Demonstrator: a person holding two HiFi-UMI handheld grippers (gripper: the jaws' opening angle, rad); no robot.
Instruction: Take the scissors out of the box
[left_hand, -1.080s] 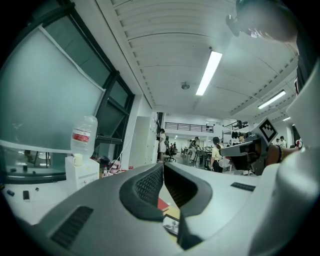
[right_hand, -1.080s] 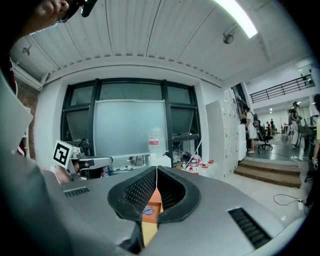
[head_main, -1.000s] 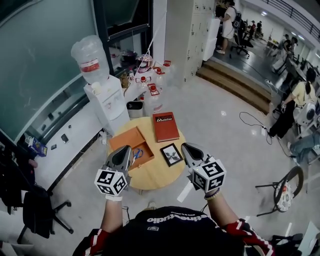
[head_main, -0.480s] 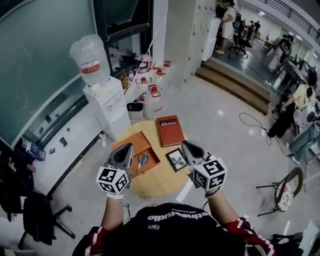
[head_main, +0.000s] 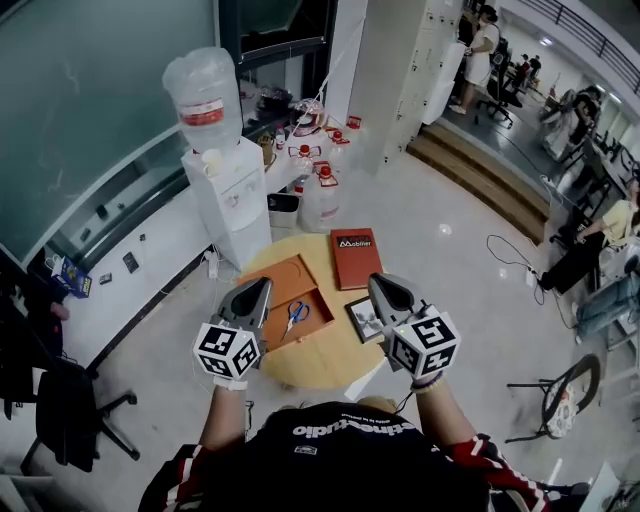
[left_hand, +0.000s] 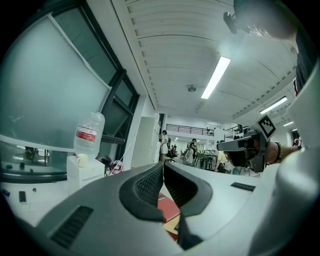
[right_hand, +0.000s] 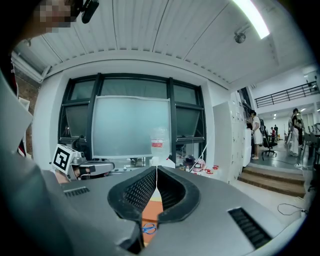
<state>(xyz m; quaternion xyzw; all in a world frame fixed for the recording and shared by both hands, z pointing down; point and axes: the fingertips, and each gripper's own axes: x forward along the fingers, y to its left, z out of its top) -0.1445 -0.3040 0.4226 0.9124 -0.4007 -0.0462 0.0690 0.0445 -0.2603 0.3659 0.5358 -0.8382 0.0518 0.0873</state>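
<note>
Blue-handled scissors (head_main: 295, 314) lie in an open orange box (head_main: 290, 300) on a round wooden table (head_main: 325, 355). My left gripper (head_main: 262, 287) is held above the box's left side, jaws shut and empty. My right gripper (head_main: 376, 282) is over the table's right part, above a small framed picture (head_main: 361, 319), its jaws also shut with nothing between them. In the right gripper view the scissors (right_hand: 148, 229) and the orange box (right_hand: 151, 214) show below the closed jaws (right_hand: 156, 170). In the left gripper view the jaws (left_hand: 163, 167) meet at the tips, with the red book (left_hand: 166, 206) beneath.
A red book (head_main: 354, 256) lies at the table's far edge. Behind the table stand a white water dispenser (head_main: 228, 195) with a bottle on top, several spare water jugs (head_main: 322, 198) and a small bin (head_main: 283, 214). A chair (head_main: 60, 415) is at left, people further off.
Both grippers have advanced with the person toward the table, which now lies closer under them. The left gripper is now over the box. Both pairs of jaws stayed shut.
</note>
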